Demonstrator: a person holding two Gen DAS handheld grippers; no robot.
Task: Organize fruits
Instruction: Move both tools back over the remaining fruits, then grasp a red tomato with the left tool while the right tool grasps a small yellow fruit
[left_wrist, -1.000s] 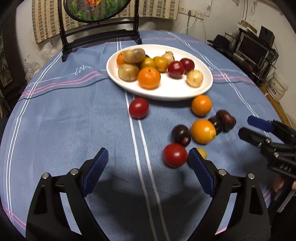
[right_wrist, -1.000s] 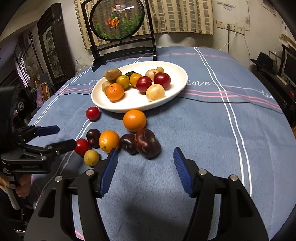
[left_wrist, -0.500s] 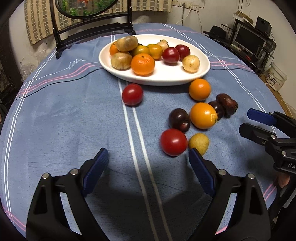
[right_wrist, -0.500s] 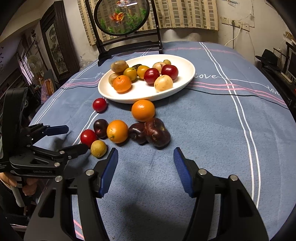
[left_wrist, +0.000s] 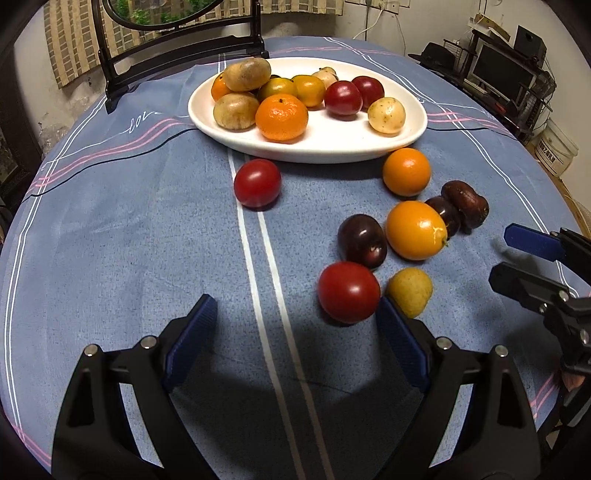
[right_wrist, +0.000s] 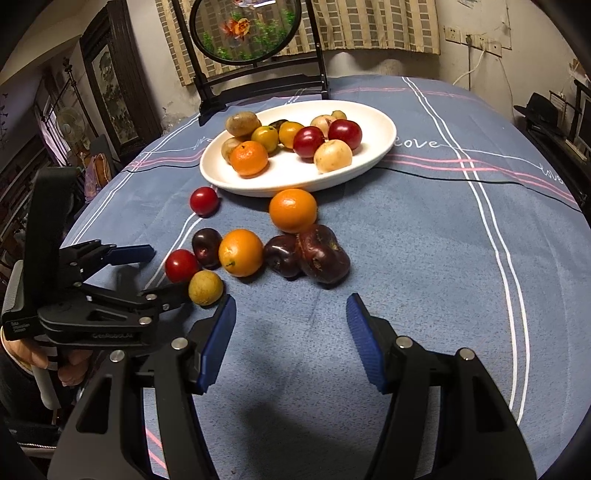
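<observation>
Legibly, the word "love" was stitched in white script on the blue tablecloth (right_wrist: 424, 236), once just right of the white plate (right_wrist: 373, 122) and again near the cloth's far right edge; on the black body of the left gripper (right_wrist: 162, 273) pale lettering showed but was too small to read with certainty. Left of the plate's near rim lay a lone red fruit (right_wrist: 204, 201). Nearer than the plate, a loose cluster ran from left to right: a red fruit (right_wrist: 181, 265), a small yellow fruit (right_wrist: 205, 287), a dark plum (right_wrist: 207, 246), an orange (right_wrist: 241, 252), another dark plum (right_wrist: 282, 255) and a large dark wrinkled fruit (right_wrist: 322, 254), with a second orange (right_wrist: 293, 210) just below the plate's rim. On the plate sat oranges, brownish fruits, two red ones and a pale yellow one. The left gripper's jaws stood wide apart and held nothing, its right finger (left_wrist: 400, 343) just beside the red fruit and the yellow one, though whether it touched them I cannot tell. The right gripper (right_wrist: 291, 341), nearer than the cluster, was partly open over bare cloth and empty.
</observation>
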